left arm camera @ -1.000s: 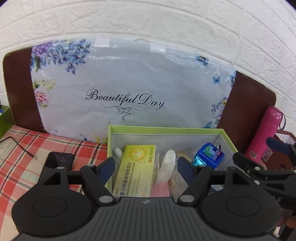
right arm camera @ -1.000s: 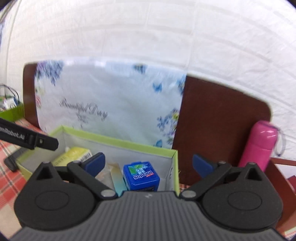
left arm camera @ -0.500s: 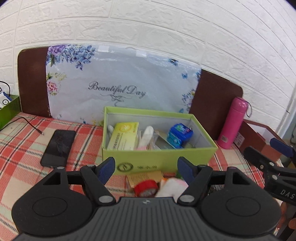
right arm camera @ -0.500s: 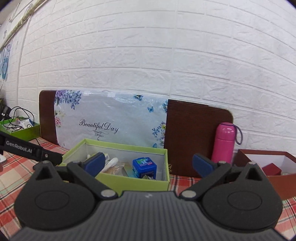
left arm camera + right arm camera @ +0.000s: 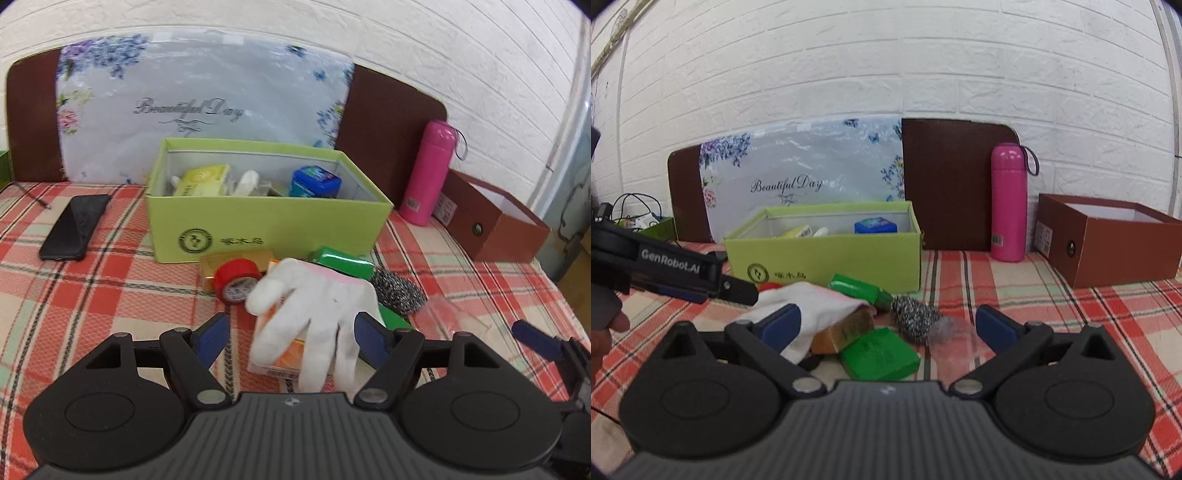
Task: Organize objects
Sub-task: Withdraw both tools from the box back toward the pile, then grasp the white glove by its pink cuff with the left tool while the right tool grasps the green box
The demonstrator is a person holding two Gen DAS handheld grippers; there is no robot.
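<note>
Now both grippers face the loose pile in front of the green box [image 5: 266, 225], between picks. Left gripper [image 5: 291, 341] jaws released, straddling the white glove [image 5: 314, 314]; right gripper [image 5: 888, 326] released too, w/ nothing held. Next, probably: close on the glove, lift it into the box, which holds a yellow pack [image 5: 201, 179], blue tin [image 5: 314, 181] etc. Brown box [image 5: 1115, 240] looks empty.

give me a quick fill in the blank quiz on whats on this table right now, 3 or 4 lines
1. The white glove lies draped over an ____ box.
2. The bottle standing between the two open boxes is ____.
3. The roll of tape in front of the green box is ____.
4. The jaws of the left gripper stand ____, with nothing held.

Missing words: orange; pink; red; open
</note>
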